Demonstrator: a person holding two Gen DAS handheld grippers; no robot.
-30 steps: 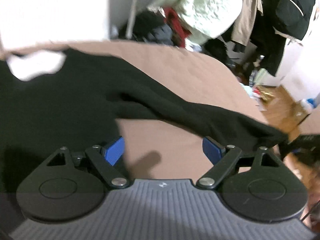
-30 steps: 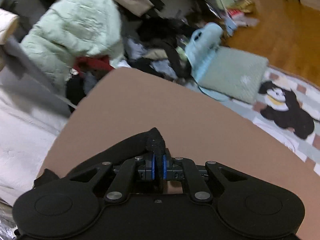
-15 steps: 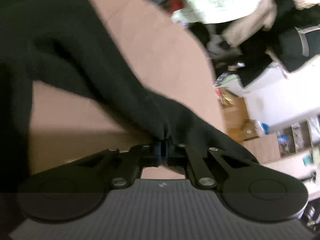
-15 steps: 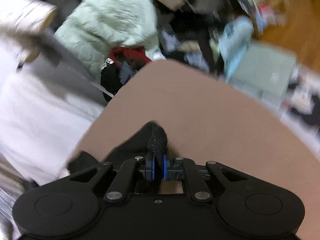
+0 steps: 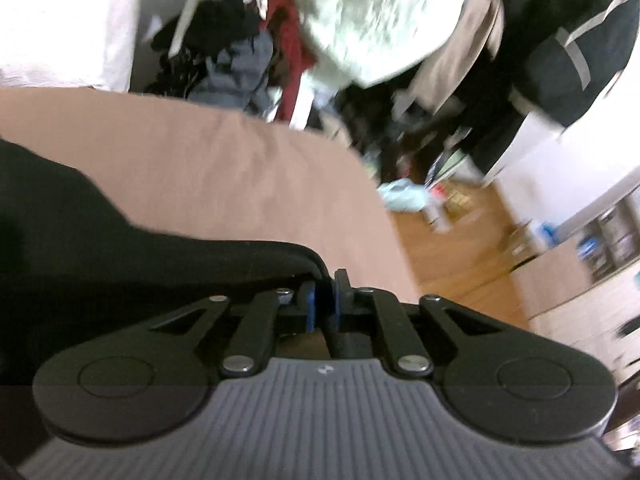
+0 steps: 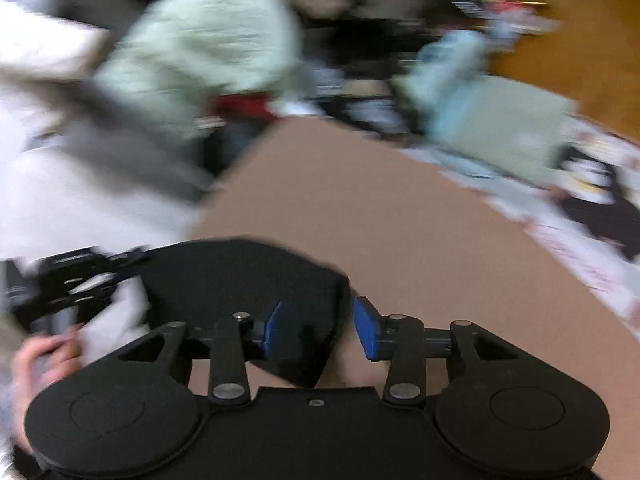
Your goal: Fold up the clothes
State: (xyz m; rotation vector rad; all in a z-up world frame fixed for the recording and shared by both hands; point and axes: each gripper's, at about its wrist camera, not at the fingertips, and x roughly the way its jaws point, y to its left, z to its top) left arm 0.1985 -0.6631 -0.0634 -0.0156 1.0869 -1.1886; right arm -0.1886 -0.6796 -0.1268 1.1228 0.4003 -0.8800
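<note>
A black garment (image 5: 100, 240) lies on the brown surface (image 5: 224, 168) and fills the left of the left wrist view. My left gripper (image 5: 324, 300) is shut on a fold of its edge, which runs left from the blue pads. In the right wrist view the same black garment (image 6: 248, 280) lies bunched just ahead. My right gripper (image 6: 320, 328) stands open, its blue pads apart, with the cloth's edge lying loose between them. The other gripper (image 6: 72, 276) and a hand (image 6: 36, 360) show blurred at the left.
Beyond the brown surface (image 6: 380, 208) hangs a pale green quilted jacket (image 5: 380, 20) over a pile of dark and red clothes (image 5: 248, 52). A wooden floor (image 5: 460, 248) lies to the right, with a light blue cushion (image 6: 500, 120) and a patterned rug (image 6: 592, 216).
My left gripper went from open to shut on the black garment's sleeve. My right gripper has let go of the cloth and opened. Both views have swung and blurred.
</note>
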